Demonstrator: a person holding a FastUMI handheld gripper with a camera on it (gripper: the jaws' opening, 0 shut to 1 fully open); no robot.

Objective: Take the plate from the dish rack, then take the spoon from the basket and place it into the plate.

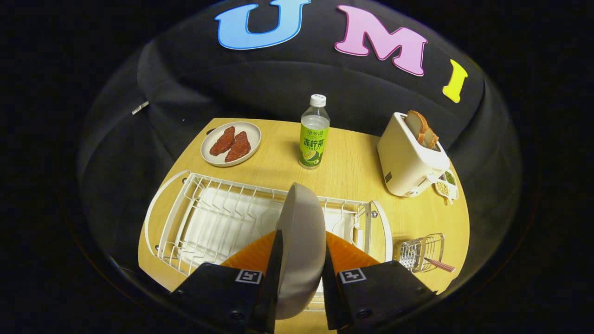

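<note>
On the wooden desk, ringed by black cloth, the white dish rack sits nearest. The claw is closed on the grey plate, held on edge above the rack. Beyond stand a bottle, a toaster with bread and a dish of meat; the basket lies right.

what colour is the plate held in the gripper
Plain pale grey-beige, seen edge-on in the gripper view: plate clamped in the gripper.
</note>
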